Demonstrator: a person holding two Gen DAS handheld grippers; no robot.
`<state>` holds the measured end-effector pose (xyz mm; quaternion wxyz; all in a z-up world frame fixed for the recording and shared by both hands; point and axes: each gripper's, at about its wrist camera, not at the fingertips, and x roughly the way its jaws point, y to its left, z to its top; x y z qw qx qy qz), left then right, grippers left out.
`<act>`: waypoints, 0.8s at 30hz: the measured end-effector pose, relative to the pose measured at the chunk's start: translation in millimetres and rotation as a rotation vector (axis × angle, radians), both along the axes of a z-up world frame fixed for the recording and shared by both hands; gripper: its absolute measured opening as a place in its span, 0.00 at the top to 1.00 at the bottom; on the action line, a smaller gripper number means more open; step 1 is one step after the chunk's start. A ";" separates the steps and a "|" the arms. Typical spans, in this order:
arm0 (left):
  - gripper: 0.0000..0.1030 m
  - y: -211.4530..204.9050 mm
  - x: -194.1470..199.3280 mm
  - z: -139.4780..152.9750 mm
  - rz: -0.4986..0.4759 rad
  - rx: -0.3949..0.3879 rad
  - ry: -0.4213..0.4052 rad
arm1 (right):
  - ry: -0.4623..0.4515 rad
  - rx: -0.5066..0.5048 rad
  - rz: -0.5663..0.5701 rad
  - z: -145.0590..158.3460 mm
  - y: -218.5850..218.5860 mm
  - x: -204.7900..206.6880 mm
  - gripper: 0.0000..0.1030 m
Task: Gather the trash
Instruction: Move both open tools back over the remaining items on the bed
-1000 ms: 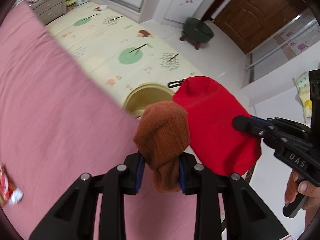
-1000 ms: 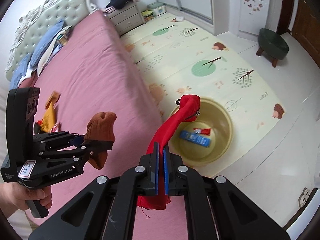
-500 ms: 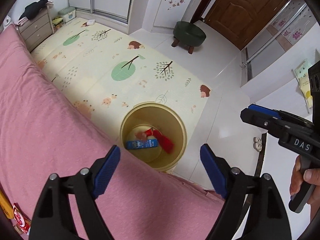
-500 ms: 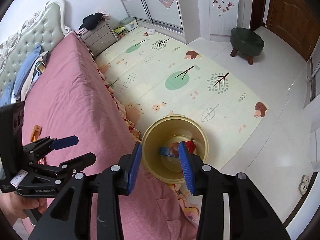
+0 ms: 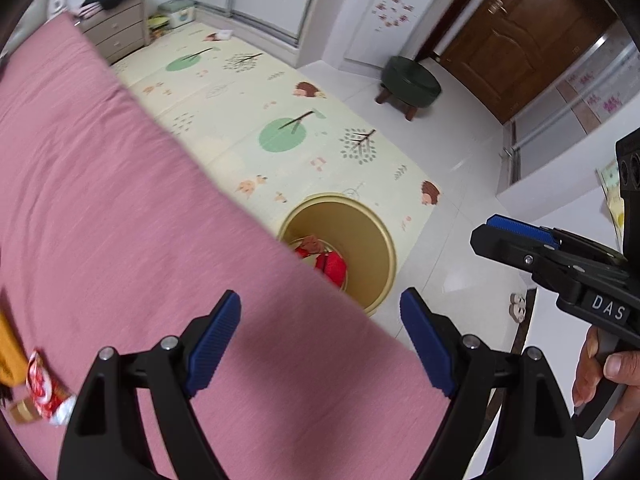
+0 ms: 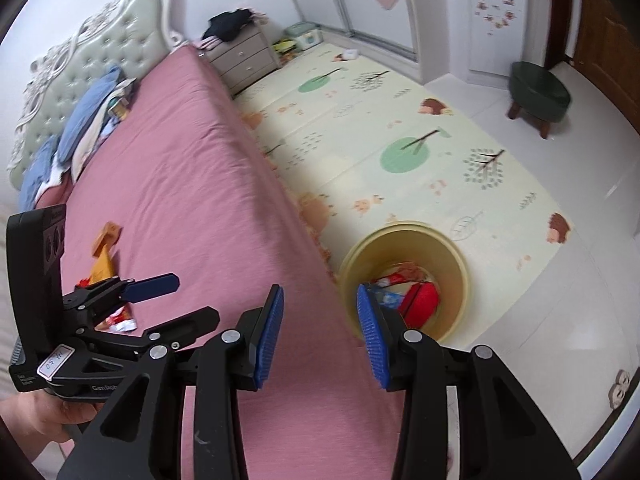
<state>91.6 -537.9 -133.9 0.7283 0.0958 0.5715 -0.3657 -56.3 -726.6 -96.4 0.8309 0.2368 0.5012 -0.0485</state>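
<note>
A yellow bin (image 5: 376, 240) stands on the floor beside the pink bed (image 5: 100, 200); it also shows in the right wrist view (image 6: 452, 256). A red cloth item (image 5: 330, 266) and a brown sock (image 5: 310, 245) lie in it with wrappers (image 6: 394, 280). My left gripper (image 5: 320, 332) is open and empty above the bed edge. My right gripper (image 6: 320, 332) is open and empty near the bin. A red-white wrapper (image 5: 42, 384) and an orange wrapper (image 6: 105, 252) lie on the bed.
A patterned play mat (image 6: 400, 140) covers the floor next to the bed. A green stool (image 5: 410, 80) stands near the brown door (image 5: 520, 32). A dresser (image 6: 244, 54) is at the bed's head. Pillows and clothes (image 6: 80, 120) lie by the headboard.
One second ago my left gripper held the brown sock and my right the red cloth. Both opened and the items dropped into the bin. Both grippers have since drawn back over the bed.
</note>
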 end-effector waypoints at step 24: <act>0.21 262.2 7.1 -10.9 0.429 0.068 0.029 | 0.034 0.049 0.414 -6.4 234.5 72.4 0.62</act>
